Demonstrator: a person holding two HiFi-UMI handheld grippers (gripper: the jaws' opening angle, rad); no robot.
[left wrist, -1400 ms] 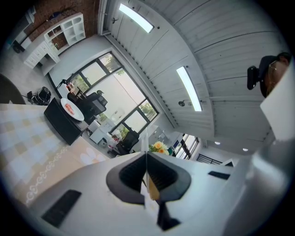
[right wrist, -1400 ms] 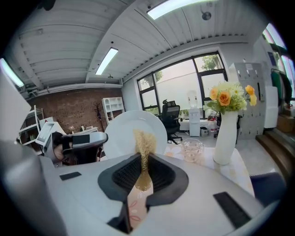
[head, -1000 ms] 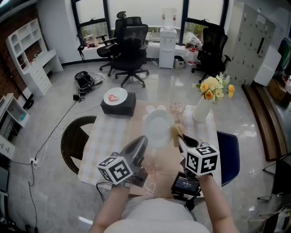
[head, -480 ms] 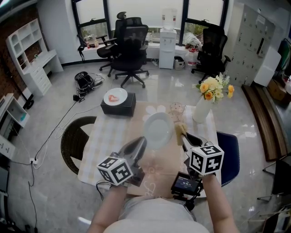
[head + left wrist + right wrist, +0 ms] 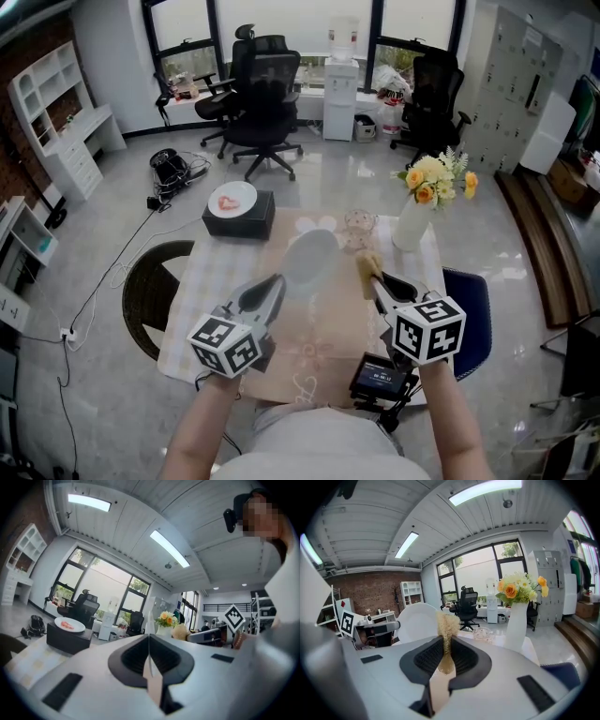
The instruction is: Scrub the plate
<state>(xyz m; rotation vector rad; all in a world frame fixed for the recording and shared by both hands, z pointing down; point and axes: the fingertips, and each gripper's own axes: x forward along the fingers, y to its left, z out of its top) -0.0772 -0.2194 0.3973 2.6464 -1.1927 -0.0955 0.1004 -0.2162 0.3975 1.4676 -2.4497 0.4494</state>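
Observation:
A white plate (image 5: pixel 309 258) is held up over the table, tilted, its near rim pinched in my left gripper (image 5: pixel 271 283), which is shut on it. In the left gripper view the plate (image 5: pixel 149 645) shows edge-on as a thin line between the jaws of the left gripper (image 5: pixel 150 660). My right gripper (image 5: pixel 376 276) is shut on a straw-coloured scrubber (image 5: pixel 367 266), a little to the right of the plate and apart from it. The right gripper view shows the scrubber (image 5: pixel 447 629) sticking up from the right gripper (image 5: pixel 445 652), with the plate (image 5: pixel 416 621) just left of it.
A cloth-covered table (image 5: pixel 225 281) carries a black box (image 5: pixel 239 217) topped by a dish of red food (image 5: pixel 232 199), a glass bowl (image 5: pixel 361 223) and a white vase of flowers (image 5: pixel 412 223). A dark round seat (image 5: pixel 150 292) stands left, a blue chair (image 5: pixel 473 314) right.
The left gripper has carried the plate to the left and tipped it. The scrubber, against the plate's right rim a second ago, now stands apart from it.

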